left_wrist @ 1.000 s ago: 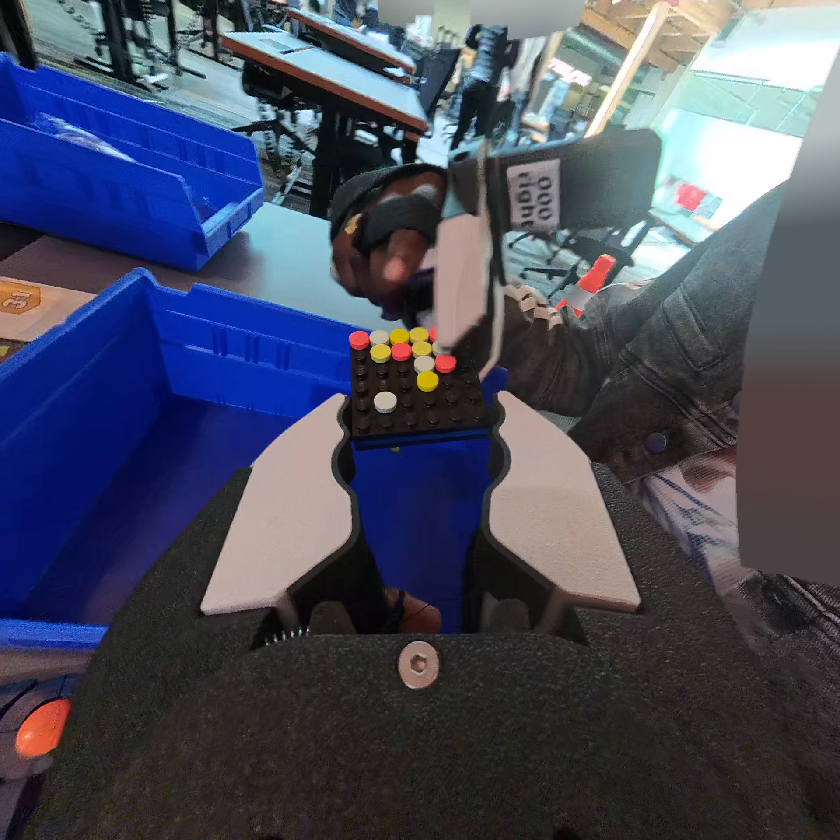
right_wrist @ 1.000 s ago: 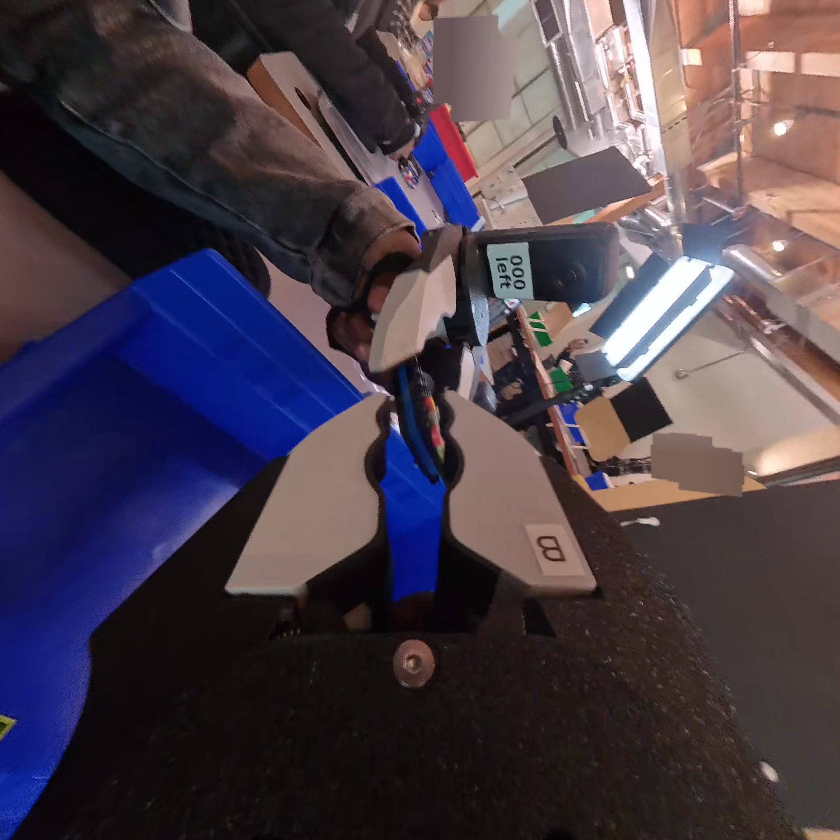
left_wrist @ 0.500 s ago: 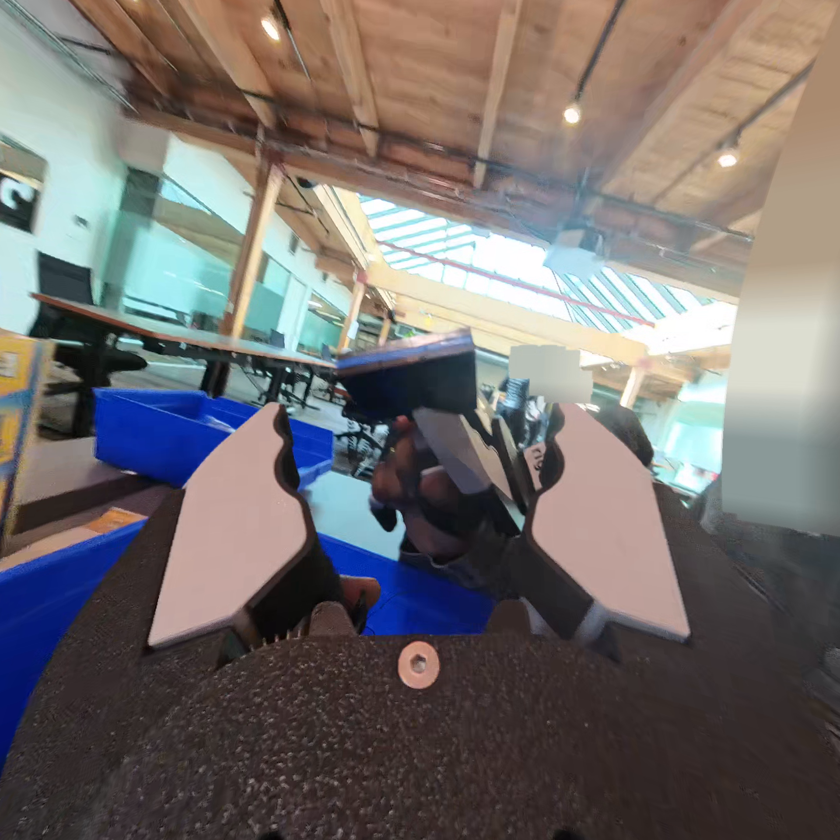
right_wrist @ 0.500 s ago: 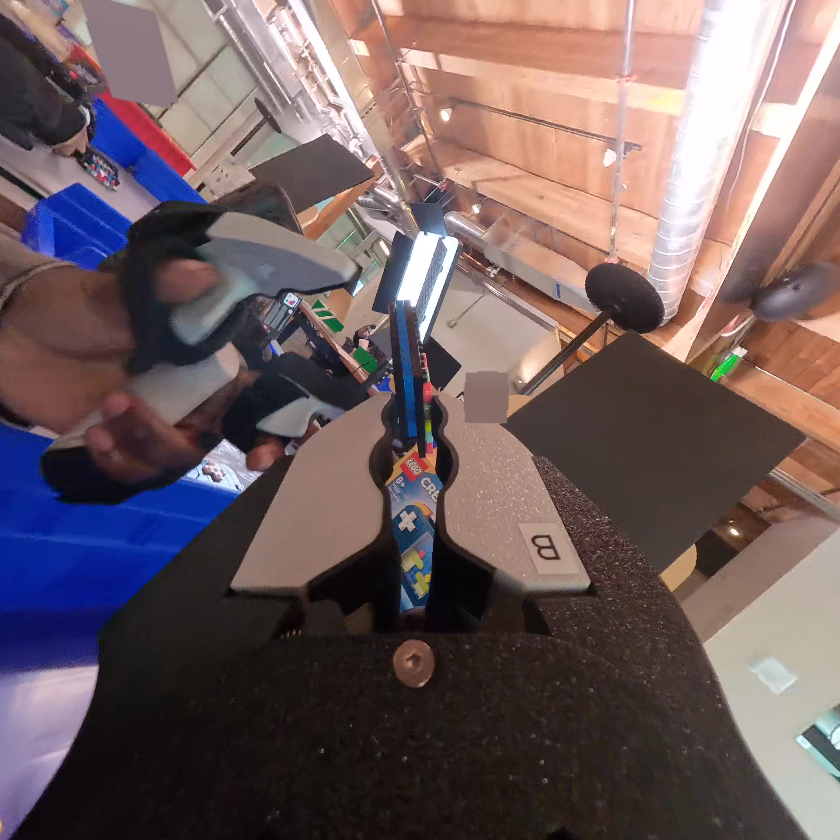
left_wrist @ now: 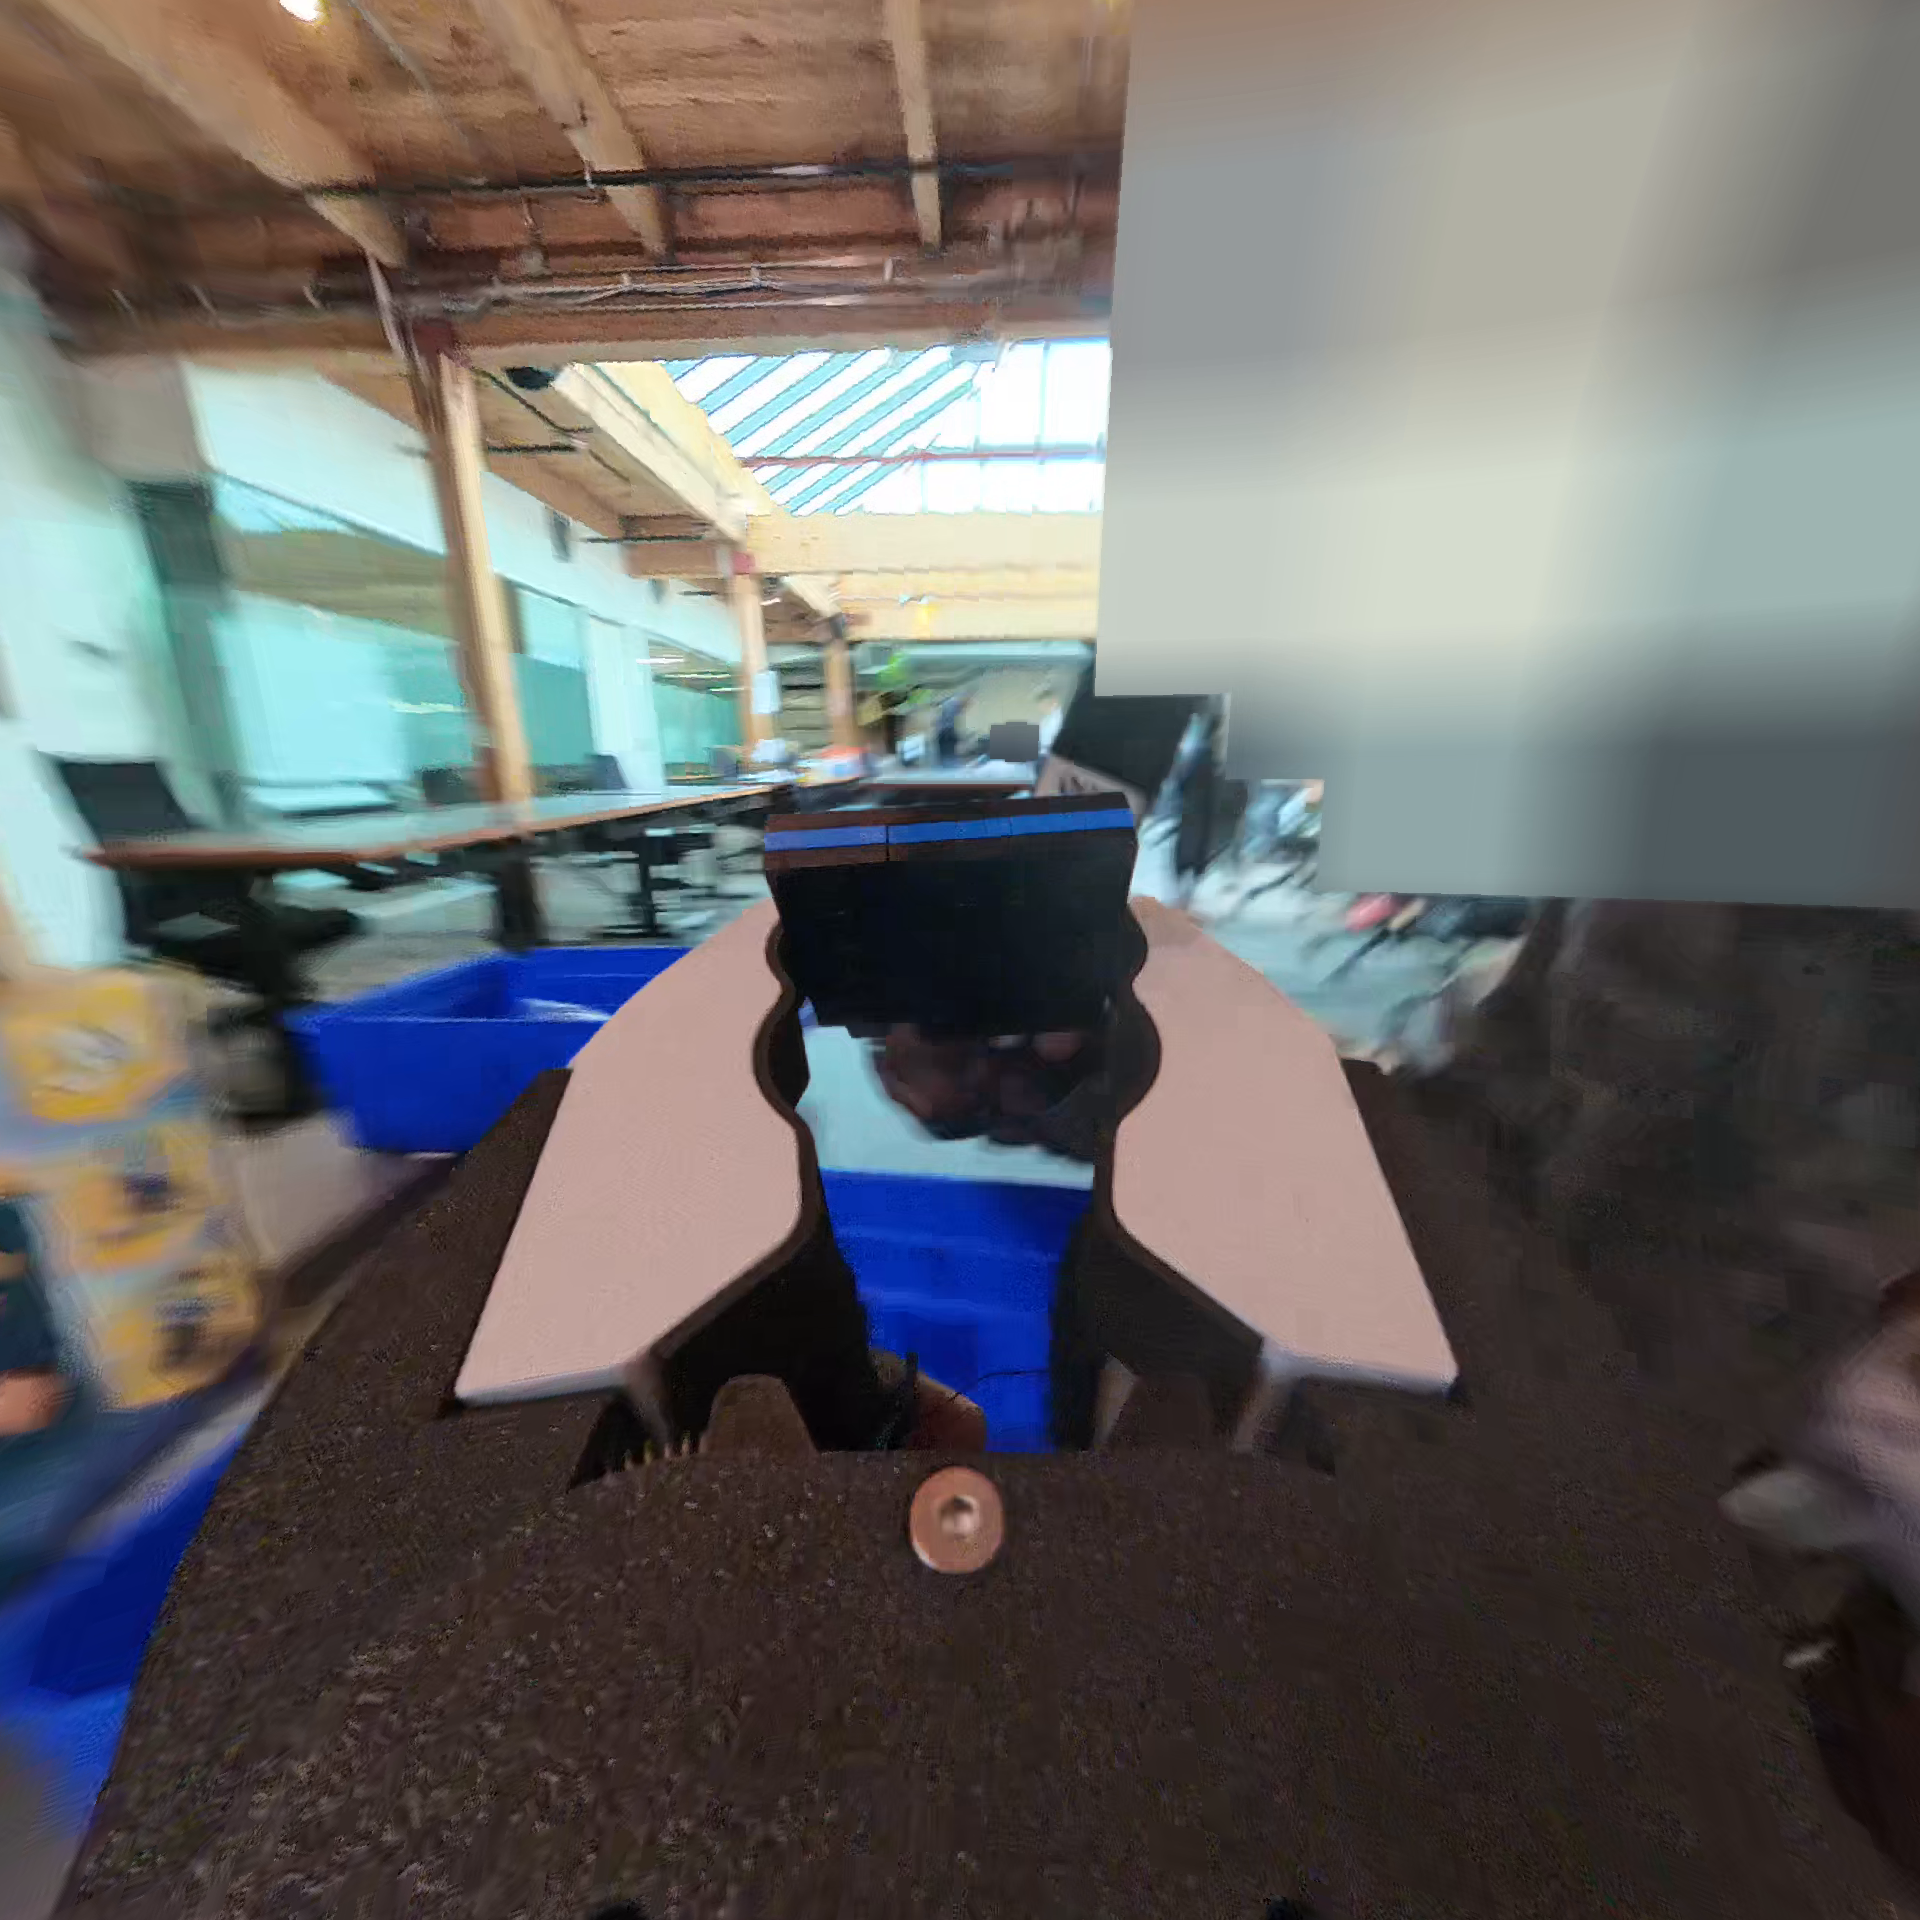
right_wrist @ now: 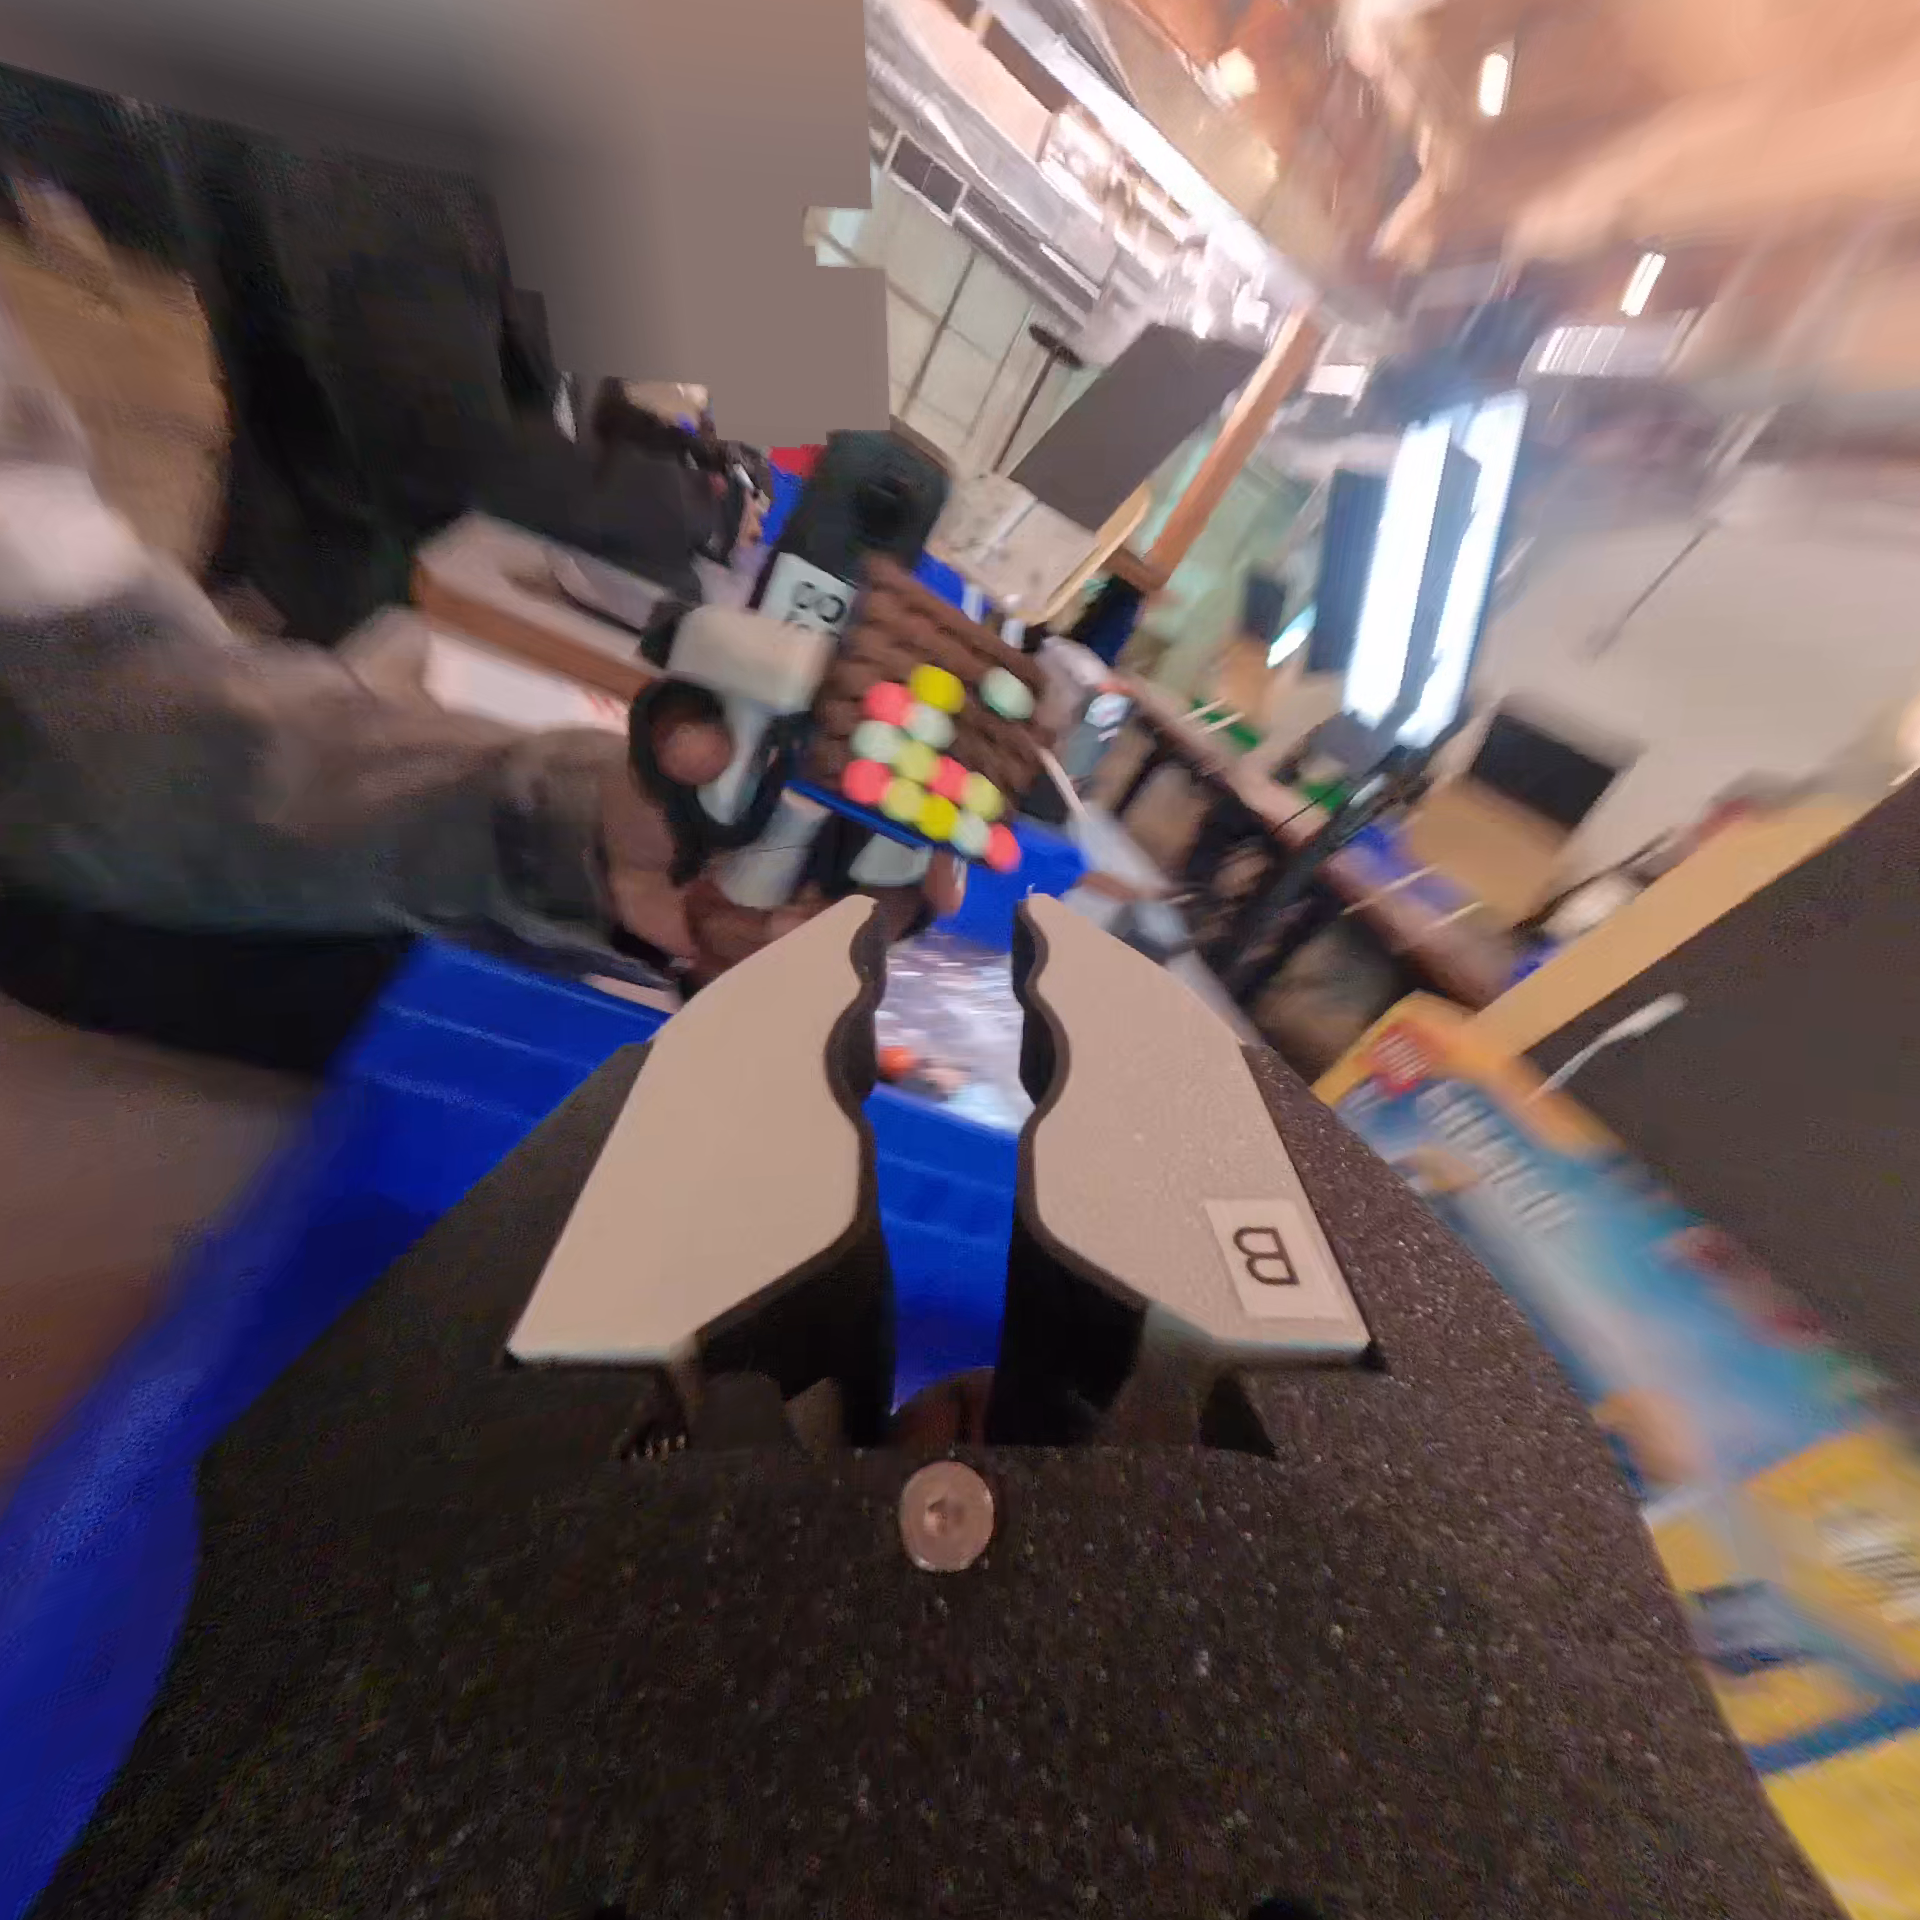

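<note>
Left gripper (left_wrist: 956,935) is up in the air, clamped on the black studded plate (left_wrist: 951,914), one finger on each side edge, blue layer showing along the edge facing the camera. From the right-hand camera the plate (right_wrist: 925,717) tilts its top this way, red, yellow and white round studs (right_wrist: 920,758) clustered on it (everything rather blurred). Right gripper (right_wrist: 948,914) hangs below it, parted a little, holding nothing, over the blue bin (right_wrist: 499,1049); a colourful box (right_wrist: 1621,1299) lies just right.
</note>
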The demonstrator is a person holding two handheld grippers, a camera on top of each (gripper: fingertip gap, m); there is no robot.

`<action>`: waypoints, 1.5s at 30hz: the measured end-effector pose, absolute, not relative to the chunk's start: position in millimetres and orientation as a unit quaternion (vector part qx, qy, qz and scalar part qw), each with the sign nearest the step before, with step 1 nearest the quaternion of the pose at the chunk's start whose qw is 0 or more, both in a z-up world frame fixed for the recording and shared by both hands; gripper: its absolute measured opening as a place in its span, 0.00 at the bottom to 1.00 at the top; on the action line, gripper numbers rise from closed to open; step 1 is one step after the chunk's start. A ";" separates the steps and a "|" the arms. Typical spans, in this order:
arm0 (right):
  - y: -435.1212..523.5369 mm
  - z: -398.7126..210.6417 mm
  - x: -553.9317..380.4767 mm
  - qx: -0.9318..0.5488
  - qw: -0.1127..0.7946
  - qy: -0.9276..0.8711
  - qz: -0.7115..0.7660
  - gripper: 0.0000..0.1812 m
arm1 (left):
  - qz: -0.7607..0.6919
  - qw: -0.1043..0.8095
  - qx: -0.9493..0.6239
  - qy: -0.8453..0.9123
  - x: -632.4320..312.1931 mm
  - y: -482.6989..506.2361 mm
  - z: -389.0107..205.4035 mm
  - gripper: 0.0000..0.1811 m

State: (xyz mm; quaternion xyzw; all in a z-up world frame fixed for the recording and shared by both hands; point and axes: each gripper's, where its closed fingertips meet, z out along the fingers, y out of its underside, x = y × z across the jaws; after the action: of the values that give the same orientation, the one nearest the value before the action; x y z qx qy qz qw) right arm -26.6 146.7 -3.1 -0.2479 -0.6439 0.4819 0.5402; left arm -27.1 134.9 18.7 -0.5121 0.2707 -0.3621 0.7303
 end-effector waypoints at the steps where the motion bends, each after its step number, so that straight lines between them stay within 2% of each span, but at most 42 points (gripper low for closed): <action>1: 149.4 -2.2 -23.0 -0.285 0.467 -0.629 0.552 0.15 | -0.283 0.748 -0.523 0.296 -31.2 136.2 15.5 0.31; 4: 164.1 11.5 -20.4 -0.387 0.260 -0.497 0.732 0.14 | -0.070 0.760 -0.519 0.385 -26.0 136.2 4.9 0.31; 6: 169.6 6.9 -23.2 -0.414 0.200 -0.457 0.761 0.10 | 0.041 0.779 -0.481 0.401 -21.3 135.6 9.0 0.31; 10: 163.6 -6.0 -27.1 -0.421 0.214 -0.501 0.725 0.13 | 0.139 0.768 -0.451 0.433 -10.9 141.2 -2.1 0.31; 14: 149.1 -9.2 -27.4 -0.396 0.260 -0.553 0.685 0.09 | 0.208 0.749 -0.420 0.468 -2.3 144.8 -14.4 0.31; 17: 141.5 -9.5 -27.3 -0.375 0.277 -0.572 0.675 0.09 | 0.242 0.735 -0.397 0.494 4.3 144.6 -20.9 0.31; 22: 137.8 -14.9 -26.5 -0.372 0.259 -0.585 0.673 0.04 | 0.227 0.736 -0.401 0.496 4.2 146.8 -25.9 0.31; 30: 137.0 -21.5 -25.0 -0.368 0.234 -0.590 0.680 0.04 | 0.170 0.741 -0.412 0.502 8.5 144.3 -31.1 0.31; 45: 162.8 -32.9 -33.2 -0.352 0.400 -0.639 0.554 0.04 | 0.102 0.707 -0.536 0.451 -7.7 165.3 -47.0 0.31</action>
State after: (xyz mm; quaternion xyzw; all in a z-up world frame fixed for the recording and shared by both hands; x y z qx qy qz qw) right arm -33.2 162.8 -32.9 -0.3521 -0.6391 0.5542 0.4005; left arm -7.7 165.3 -47.0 -0.5358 0.4506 0.1023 0.7067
